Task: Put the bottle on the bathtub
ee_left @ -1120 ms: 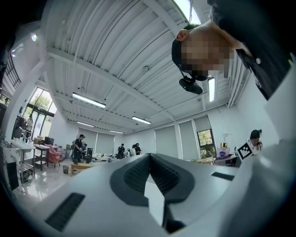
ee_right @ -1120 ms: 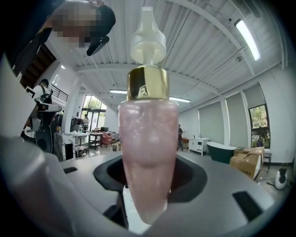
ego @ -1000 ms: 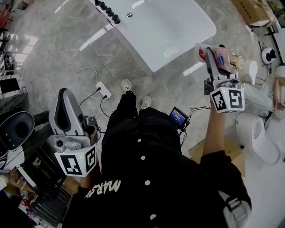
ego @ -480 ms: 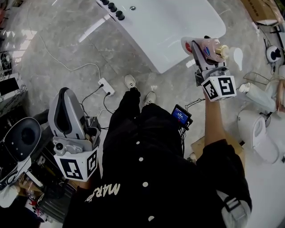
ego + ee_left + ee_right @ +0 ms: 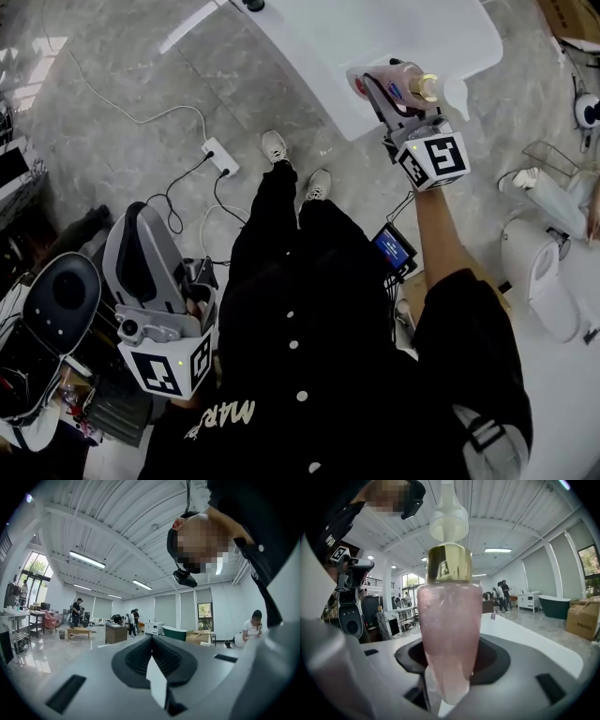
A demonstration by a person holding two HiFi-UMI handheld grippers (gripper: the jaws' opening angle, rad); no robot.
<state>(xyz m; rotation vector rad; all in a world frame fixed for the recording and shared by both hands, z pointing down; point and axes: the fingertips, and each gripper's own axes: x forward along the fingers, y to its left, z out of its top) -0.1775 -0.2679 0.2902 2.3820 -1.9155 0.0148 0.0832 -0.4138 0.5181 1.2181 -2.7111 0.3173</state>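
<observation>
Head view: transport step, right gripper [image 5: 382,94] pinching pink gold-collared pump bottle [image 5: 403,80] over white bathtub [image 5: 375,28]; left gripper [image 5: 141,217] pressed together, empty. Next we seat bottle upright on rim.

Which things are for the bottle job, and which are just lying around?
For the job:
- bottle, held in the right gripper
- bathtub

Just lying about:
- power strip
- cardboard box
</observation>
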